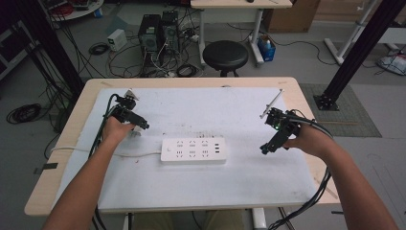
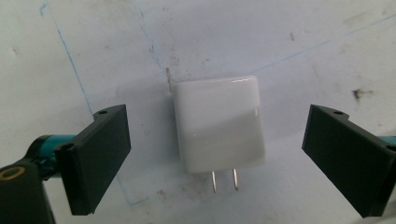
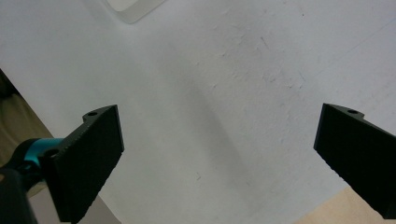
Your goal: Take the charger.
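I see a glossy white charger plug [image 2: 218, 125] with two silver metal prongs, lying on a white mat [image 2: 280, 37] that carries thin blue pen lines and small dark scuff marks. My left gripper [image 2: 215, 154] has matte black jaws and a teal fitting with a brass-coloured ring at its base. My right gripper [image 3: 217, 154] shows the same black jaws, finely ribbed, and the same teal fitting. From above, the power strip [image 1: 193, 150] is white with grey socket slots, and the table [image 1: 306, 96] edge is pale wood
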Tool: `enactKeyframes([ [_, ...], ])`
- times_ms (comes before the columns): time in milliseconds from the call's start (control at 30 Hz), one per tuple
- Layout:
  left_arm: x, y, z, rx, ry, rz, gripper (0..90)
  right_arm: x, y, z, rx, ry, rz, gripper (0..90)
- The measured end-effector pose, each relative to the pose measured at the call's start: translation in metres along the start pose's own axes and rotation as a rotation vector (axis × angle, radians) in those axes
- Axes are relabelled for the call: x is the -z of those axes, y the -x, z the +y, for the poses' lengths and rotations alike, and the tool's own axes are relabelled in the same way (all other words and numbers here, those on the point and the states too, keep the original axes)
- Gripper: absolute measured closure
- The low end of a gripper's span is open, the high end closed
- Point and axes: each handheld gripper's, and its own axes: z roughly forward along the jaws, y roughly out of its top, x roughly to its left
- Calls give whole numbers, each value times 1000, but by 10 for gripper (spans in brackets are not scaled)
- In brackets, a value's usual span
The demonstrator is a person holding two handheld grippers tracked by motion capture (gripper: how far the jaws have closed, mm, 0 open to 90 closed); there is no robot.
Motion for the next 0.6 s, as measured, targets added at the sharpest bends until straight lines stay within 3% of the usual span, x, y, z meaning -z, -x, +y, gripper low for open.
enactKeyframes([
  [267,-14,3,2,-14,-14,13,115,0,0,-2,-2,-3,6,8],
  [600,-21,2,2,-21,-27,1,321,1,2,-4,-5,-1,9,8],
])
